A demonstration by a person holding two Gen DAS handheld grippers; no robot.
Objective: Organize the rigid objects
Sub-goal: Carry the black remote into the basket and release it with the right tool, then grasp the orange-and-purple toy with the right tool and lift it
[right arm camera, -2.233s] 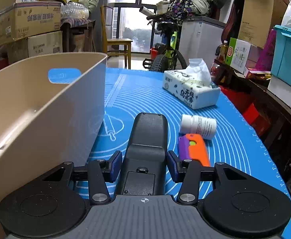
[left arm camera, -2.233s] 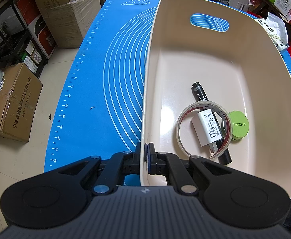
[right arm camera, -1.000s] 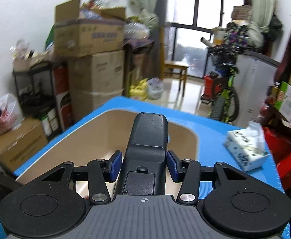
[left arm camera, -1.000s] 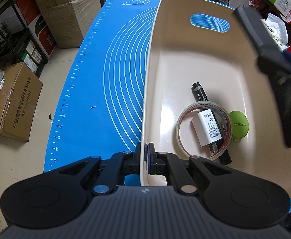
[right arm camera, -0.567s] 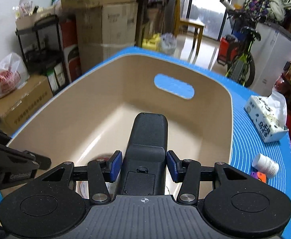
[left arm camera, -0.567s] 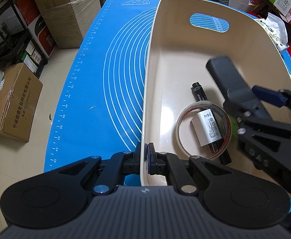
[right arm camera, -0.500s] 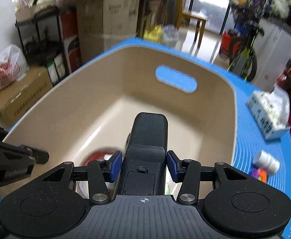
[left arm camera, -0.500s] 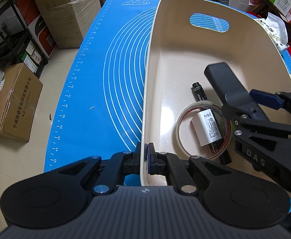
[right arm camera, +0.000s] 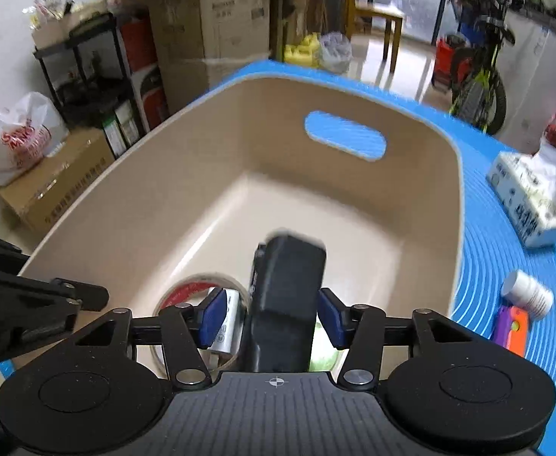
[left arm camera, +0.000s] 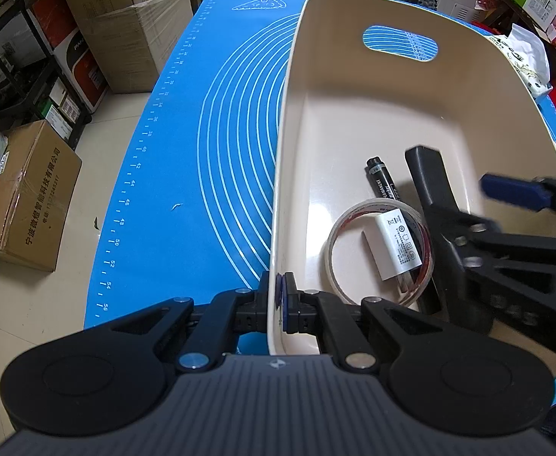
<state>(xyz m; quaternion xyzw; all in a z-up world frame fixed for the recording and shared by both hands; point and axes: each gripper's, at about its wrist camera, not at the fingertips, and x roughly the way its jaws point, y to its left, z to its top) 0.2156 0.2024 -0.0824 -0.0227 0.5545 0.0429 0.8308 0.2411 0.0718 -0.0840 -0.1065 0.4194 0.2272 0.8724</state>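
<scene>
I'm pinching the bin point(left arm camera: 354, 11) near rim with my left gripper point(left arm camera: 276, 298); right gripper point(right arm camera: 270, 313) is hovering spread wide around the black remote point(right arm camera: 285, 304)

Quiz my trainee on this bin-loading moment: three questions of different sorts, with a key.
1. True or false: the left hand-held gripper is clamped on the bin wall.
2. What lies inside the tape roll? A white charger; B scissors; C spoon.
3. Fill in: around the black remote, the right hand-held gripper is ____.
Key: 1 true; 2 A; 3 open.
</scene>
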